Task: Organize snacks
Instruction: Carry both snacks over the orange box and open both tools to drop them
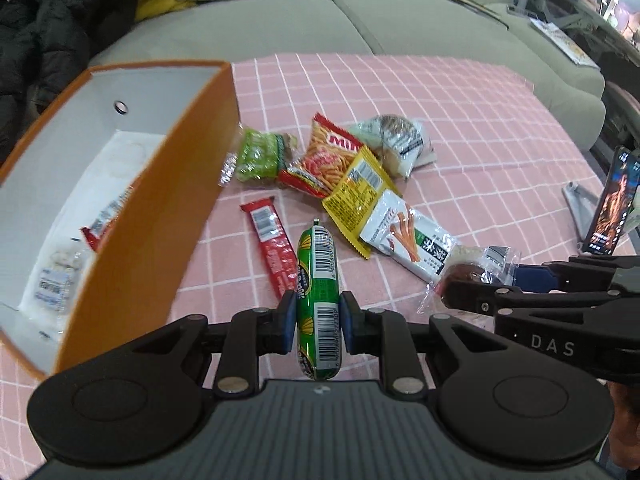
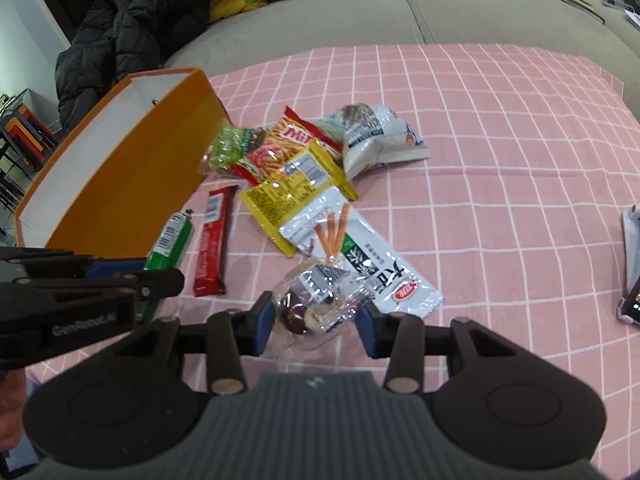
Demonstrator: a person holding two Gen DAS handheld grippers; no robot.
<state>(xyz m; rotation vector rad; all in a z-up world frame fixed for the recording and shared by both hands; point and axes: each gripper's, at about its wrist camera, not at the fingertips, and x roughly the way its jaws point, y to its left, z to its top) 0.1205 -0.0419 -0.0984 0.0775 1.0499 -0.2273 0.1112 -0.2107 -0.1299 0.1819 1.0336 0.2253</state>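
Observation:
My left gripper (image 1: pixel 318 322) is shut on a green sausage stick (image 1: pixel 317 280), just right of the orange box (image 1: pixel 160 216); the stick also shows in the right wrist view (image 2: pixel 170 240). My right gripper (image 2: pixel 316 320) is open, its blue pads on either side of a clear packet of dark dates (image 2: pixel 316 304) lying on the pink cloth. The left wrist view shows that packet (image 1: pixel 476 268) at the right gripper's tips. A red bar (image 1: pixel 270 248), a yellow packet (image 1: pixel 354 196), a white stick-snack packet (image 1: pixel 412 236), a red Mimi packet (image 1: pixel 324 156), a green packet (image 1: pixel 258 154) and a white bag (image 1: pixel 396 140) lie loose.
The orange box holds a few snacks (image 1: pixel 60 276) on its white floor. A pink checked cloth (image 2: pixel 500 160) covers the table. A grey sofa (image 1: pixel 280 20) with a black jacket (image 1: pixel 52 20) stands behind. A phone on a stand (image 1: pixel 612 204) is at the right edge.

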